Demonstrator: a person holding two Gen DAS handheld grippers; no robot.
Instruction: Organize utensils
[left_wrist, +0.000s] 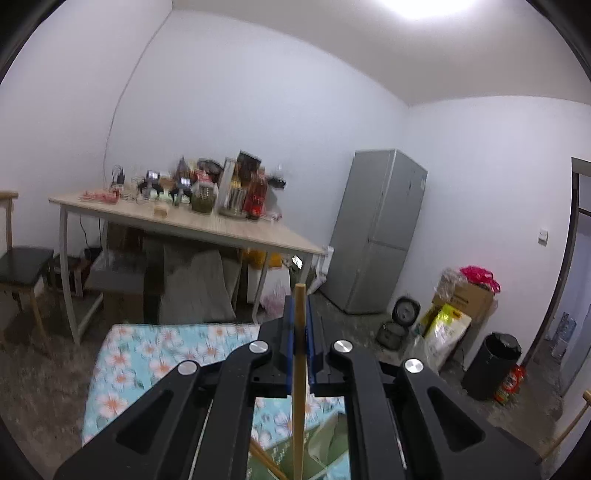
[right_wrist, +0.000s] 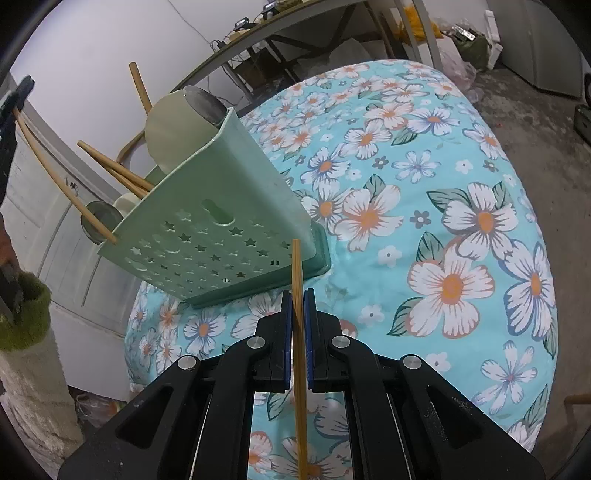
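Two tools are in view, and each one pinches a single wooden chopstick. At the far left of the right wrist view we see the left tool (right_wrist: 16, 98) raised beside the holder, and the chopstick (right_wrist: 55, 173) it holds slants down to the holder's open top. In its own camera this left tool (left_wrist: 300, 314) points almost level into the room, its blue pads pressed on that chopstick (left_wrist: 298, 369), which stands upright between them – the tip rises a little above the pads.

Next to the right comes the green utensil holder (right_wrist: 221, 221), tilted on the flowered surface (right_wrist: 424, 166), with star-shaped holes in its wall. Out of its top stick two more chopsticks (right_wrist: 110, 168), a pale spatula (right_wrist: 173, 133), a metal spoon (right_wrist: 205, 103) and a ladle bowl (right_wrist: 99, 219).

Just right of the holder's base we find the right tool (right_wrist: 298, 306), pointing down at the cloth. Its pads are closed on the second chopstick (right_wrist: 299, 332) – this one stands nearly upright, and its top end reaches up in front of the holder's lower corner.
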